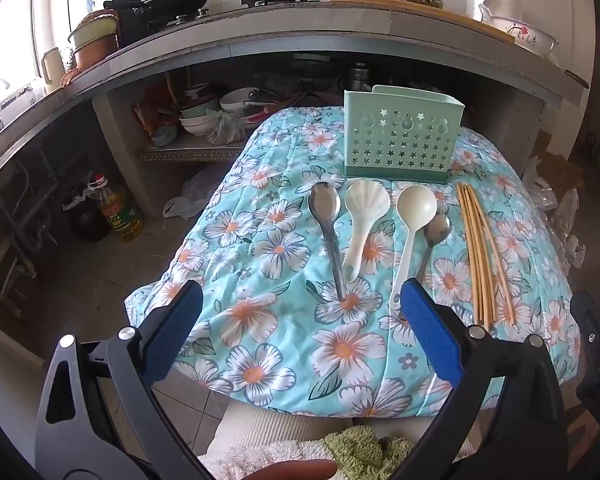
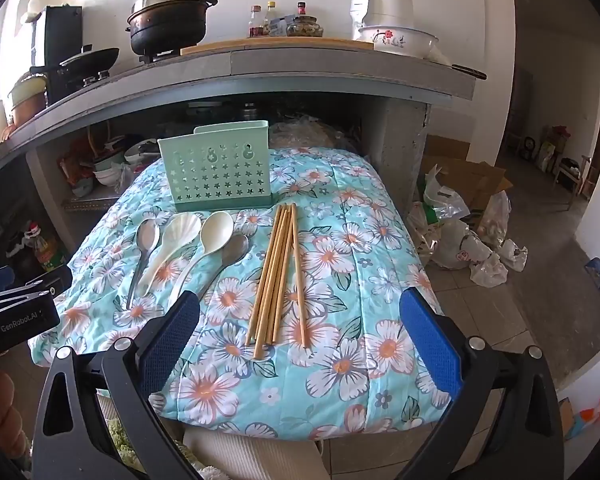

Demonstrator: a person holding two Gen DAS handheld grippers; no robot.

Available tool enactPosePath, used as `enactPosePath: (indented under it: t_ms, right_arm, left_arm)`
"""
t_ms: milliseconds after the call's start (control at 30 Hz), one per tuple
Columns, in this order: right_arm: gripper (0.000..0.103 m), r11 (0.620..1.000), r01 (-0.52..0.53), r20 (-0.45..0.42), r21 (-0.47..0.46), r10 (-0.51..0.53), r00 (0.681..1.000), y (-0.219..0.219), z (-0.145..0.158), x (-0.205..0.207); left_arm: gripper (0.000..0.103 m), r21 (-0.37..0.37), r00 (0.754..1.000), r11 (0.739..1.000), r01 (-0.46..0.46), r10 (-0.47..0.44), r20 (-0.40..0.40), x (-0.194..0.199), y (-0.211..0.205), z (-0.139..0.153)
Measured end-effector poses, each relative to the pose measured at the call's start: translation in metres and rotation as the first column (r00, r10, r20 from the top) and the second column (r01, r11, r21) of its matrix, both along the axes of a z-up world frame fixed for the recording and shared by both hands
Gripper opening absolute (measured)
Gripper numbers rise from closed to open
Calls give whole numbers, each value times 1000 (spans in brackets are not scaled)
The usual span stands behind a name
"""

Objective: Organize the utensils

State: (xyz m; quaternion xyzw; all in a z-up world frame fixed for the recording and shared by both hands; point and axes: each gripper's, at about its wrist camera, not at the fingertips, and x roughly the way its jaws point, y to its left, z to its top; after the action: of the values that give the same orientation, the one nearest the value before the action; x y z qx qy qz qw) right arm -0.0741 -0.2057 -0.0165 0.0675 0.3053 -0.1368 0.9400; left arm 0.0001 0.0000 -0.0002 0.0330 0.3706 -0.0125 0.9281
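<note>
Four spoons (image 1: 374,232) lie side by side on the flowered quilt (image 1: 268,344) ahead of my left gripper (image 1: 300,332), whose jaws stand wide apart and empty. Beside them, the chopsticks (image 2: 278,276) lie ahead of my right gripper (image 2: 300,336), also spread wide and holding nothing. Beyond both stands the green holder (image 1: 400,142), upright.
</note>
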Motion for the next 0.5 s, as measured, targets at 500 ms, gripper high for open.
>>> enactPosePath:
  t_ms: [500]
  right_arm:
    - [98, 1000, 1, 2, 0, -1, 1000, 0, 0, 0]
  left_arm:
    - [96, -4, 1000, 1000, 2, -2, -5, -6, -5, -11]
